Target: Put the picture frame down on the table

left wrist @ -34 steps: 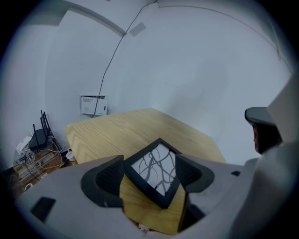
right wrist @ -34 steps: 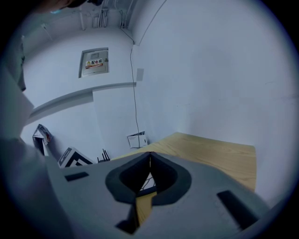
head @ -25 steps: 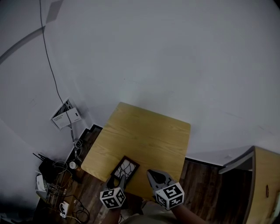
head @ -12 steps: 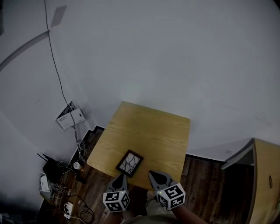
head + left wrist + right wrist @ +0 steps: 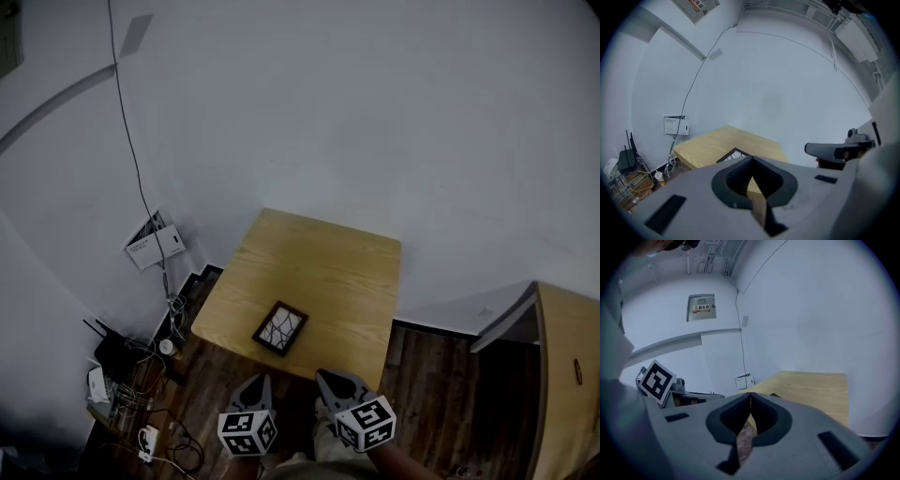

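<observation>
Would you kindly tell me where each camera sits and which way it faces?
Head view: on the person's head, looking steeply down at table and picture frame; left hand-held gripper and right hand-held gripper show below.
Left gripper view: rides the left one, facing the table over shut jaws; right one at right.
Right gripper view: same from the right one; left one's cube at left.
All share the table.
</observation>
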Motion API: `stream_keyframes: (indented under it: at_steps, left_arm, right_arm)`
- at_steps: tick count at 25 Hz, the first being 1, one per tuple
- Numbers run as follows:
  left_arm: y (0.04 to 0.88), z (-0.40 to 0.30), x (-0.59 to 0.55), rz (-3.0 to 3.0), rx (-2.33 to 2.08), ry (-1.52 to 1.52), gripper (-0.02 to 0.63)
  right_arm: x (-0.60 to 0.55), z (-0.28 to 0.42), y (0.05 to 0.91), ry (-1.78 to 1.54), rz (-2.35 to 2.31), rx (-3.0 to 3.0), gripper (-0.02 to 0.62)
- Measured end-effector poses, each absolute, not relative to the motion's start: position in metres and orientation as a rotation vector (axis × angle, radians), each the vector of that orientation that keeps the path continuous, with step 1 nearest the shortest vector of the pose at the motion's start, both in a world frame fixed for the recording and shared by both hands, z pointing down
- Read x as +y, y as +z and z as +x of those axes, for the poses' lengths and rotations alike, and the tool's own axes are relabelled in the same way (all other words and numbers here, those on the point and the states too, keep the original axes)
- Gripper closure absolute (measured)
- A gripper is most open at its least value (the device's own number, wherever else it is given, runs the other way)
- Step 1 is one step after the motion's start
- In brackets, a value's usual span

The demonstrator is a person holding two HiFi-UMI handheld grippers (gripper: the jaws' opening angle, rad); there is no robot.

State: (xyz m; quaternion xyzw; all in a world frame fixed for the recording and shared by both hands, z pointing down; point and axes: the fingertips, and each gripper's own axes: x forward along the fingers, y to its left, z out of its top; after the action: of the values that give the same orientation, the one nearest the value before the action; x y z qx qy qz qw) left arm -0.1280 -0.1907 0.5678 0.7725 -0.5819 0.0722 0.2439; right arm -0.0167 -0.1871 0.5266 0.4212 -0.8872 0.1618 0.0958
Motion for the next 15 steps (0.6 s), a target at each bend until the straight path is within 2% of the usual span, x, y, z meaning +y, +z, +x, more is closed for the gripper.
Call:
stream_keyframes:
  at_steps: [15]
  left_arm:
    - [0.565,-0.140,-0.114,2.128,-1.543,0.166,0.603]
  right_arm:
    - [-0.116,-0.033,0.521,0.439,1.202,-2.653,0.595]
